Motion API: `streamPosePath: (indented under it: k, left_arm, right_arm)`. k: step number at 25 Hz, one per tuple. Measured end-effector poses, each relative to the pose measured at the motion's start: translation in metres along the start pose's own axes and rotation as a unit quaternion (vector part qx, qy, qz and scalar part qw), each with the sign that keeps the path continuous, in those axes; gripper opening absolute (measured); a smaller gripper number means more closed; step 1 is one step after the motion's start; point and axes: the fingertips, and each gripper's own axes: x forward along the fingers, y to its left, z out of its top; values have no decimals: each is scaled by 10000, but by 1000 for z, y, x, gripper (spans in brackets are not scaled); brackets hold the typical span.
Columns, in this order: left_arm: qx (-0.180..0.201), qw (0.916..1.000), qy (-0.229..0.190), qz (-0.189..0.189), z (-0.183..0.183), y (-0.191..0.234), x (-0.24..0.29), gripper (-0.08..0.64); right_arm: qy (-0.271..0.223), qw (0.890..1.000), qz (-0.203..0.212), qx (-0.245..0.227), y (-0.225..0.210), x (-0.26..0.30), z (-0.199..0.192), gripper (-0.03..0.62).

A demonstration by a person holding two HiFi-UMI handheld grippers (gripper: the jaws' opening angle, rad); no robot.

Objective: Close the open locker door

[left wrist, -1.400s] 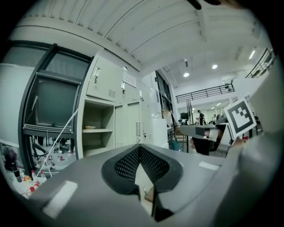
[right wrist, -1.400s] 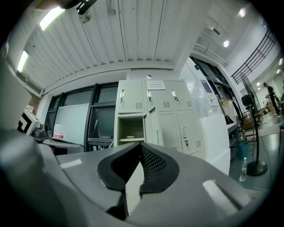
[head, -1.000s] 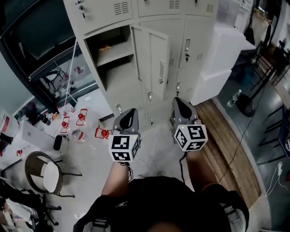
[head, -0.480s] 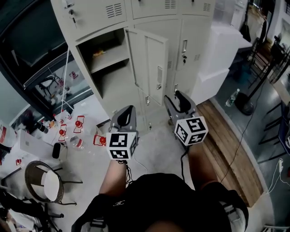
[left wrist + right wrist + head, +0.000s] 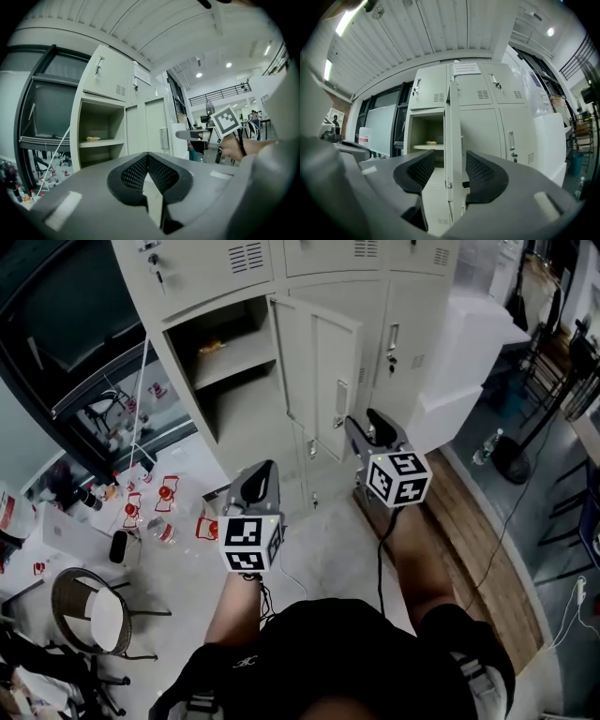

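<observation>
Locker bank (image 5: 417,296) cropped above; shelf object (image 5: 214,346) indistinct.

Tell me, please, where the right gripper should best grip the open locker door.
Probably its free vertical edge, approached head-on: the open locker door stands edge-on before the right gripper, whose fingers are opening with that edge in line between them.
</observation>
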Motion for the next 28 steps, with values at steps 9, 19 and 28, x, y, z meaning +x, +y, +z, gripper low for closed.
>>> streamPosePath:
  k: [9,19,28]
  left_arm:
    - [-8,9997,123,214,-8,15,-7,2]
    - [-23,9988,219,427,-15,26,-22,1]
    - [-95,9979,234,593,-22,37,-44,1]
  right_arm:
    - [224,9997,-14,-59,-10,32,-10,190]
    - [199,9997,-94,-130,-9,40,-15,97]
    - [190,9989,357,-238,44,44,-17,100]
